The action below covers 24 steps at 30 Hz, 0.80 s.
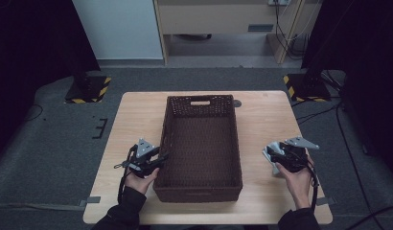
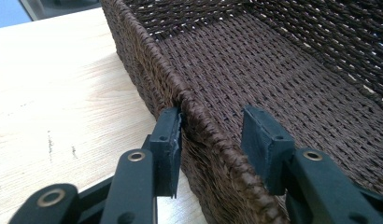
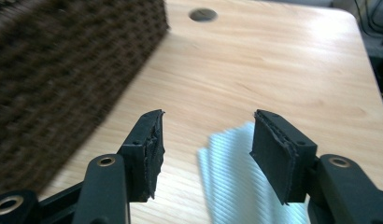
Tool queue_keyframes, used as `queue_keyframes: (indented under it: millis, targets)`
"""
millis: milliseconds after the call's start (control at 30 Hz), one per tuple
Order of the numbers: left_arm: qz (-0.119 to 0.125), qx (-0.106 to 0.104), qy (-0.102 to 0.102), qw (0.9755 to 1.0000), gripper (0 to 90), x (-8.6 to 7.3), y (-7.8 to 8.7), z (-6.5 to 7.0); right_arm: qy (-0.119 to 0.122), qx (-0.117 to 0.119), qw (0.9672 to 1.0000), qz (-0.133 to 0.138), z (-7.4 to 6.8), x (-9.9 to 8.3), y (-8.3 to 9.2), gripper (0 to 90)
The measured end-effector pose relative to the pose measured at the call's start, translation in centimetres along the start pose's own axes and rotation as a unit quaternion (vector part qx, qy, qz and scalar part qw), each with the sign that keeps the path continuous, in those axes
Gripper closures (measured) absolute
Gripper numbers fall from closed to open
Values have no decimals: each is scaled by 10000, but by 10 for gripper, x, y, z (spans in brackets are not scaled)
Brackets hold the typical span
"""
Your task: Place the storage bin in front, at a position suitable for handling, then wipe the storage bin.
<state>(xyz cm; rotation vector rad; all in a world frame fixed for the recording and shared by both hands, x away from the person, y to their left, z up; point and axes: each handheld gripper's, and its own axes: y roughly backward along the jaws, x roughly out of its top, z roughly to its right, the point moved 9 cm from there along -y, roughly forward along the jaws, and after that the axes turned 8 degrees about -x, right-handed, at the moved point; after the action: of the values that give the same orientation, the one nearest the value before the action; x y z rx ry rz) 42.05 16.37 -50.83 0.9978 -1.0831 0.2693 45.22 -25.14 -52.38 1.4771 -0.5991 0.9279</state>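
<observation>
Dim room, grey carpet, one pale wooden table (image 1: 271,120) with a brown wicker basket (image 1: 200,143) in the middle, long side running away from the person; hazard-striped stand bases on the floor behind

Left gripper (image 1: 158,158) at the basket's near-left wall. In the left gripper view the jaws straddle the basket (image 2: 283,79) rim: outer pad against or just off the outside of the weave, inner pad hanging clear inside. About half open, not clamped on the rim. Left gripper (image 2: 213,140) points along the wall, roughly level

Right gripper (image 1: 271,155) well apart from the basket's right wall, over bare table. Jaws wide, nothing between the pads. In the right gripper view a folded whitish ribbed cloth (image 3: 241,182) lies flat on the wood below and just ahead of the right gripper (image 3: 206,149), nearer the right-hand pad than the left; same pale cloth (image 1: 269,154) seen from the high view at the gripper tip. Basket side (image 3: 63,84) blurred at the left of that view

Risks, as I judge them:
- Cloth lies flat and thin; closing level above it would catch nothing, or only the top fold, and it could unfold on the lift
- Cloth sits off-centre in the gap; one pad may push it along the smooth wood instead of pinching
- Left hold is loose; a nudge would slide or tip the light basket, as nothing else steadies it
</observation>
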Motion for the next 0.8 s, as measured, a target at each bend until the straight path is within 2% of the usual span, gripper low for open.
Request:
queue_keyframes:
  millis: [200, 300, 433, 567, 600, 633, 800]
  targets:
    - [8, -15, 9, 10000, 564, 0, 0, 0, -65, -136, 9995, -284, 15, -20, -9, 470]
    - [25, -27, 19, 10000, 563, 0, 0, 0, -22, -165, 9989, -434, 17, -28, -13, 490]
    - [26, -15, 15, 10000, 563, 0, 0, 0, -141, -173, 9983, -534, 21, -36, -13, 526]
    - [28, -15, 16, 10000, 560, 0, 0, 0, -140, -168, 9980, -590, 22, -39, -14, 560]
    - [28, -17, 15, 10000, 560, 0, 0, 0, -119, -140, 9976, -663, 21, -41, -15, 598]
    - [29, -21, 14, 10000, 560, 0, 0, 0, -119, -140, 9976, -663, 21, -41, -15, 598]
    - [28, -55, 48, 10000, 556, 0, 0, 0, -82, -115, 9959, -892, 20, -46, -16, 778]
